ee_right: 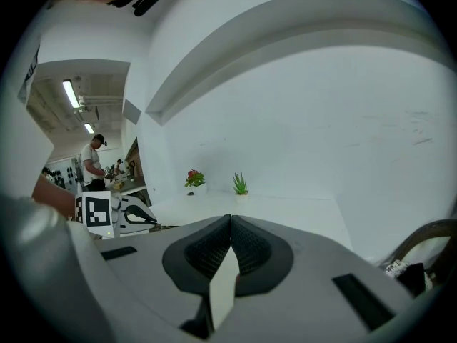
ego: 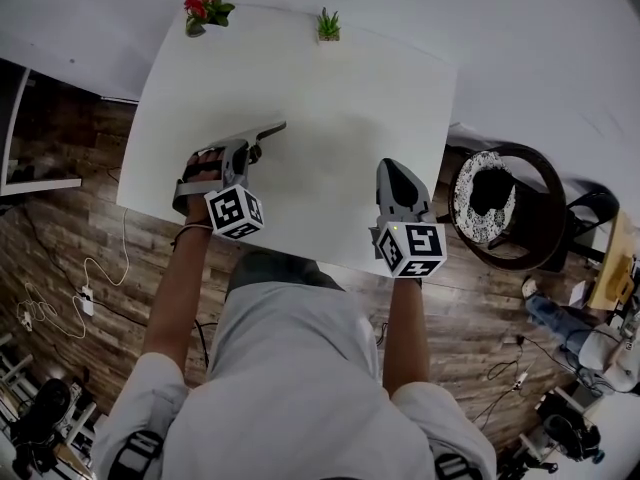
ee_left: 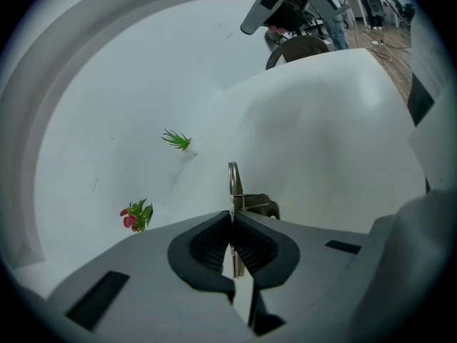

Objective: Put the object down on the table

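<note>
Clatter is the risk: left gripper, clamped on a thin metal utensil held over the table near its left edge, could release too high and bounce it off, while the right gripper idles, jaws together and empty.

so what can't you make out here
- What the object is: the left gripper view shows thin metal edge-on, its base hidden between the pads of the left gripper; the head view shows only a small grey strip.
- Whether it touches the table: the head view looks steeply down, so no gap shows.
- What lies on the chair: head view, too small and dark.
</note>
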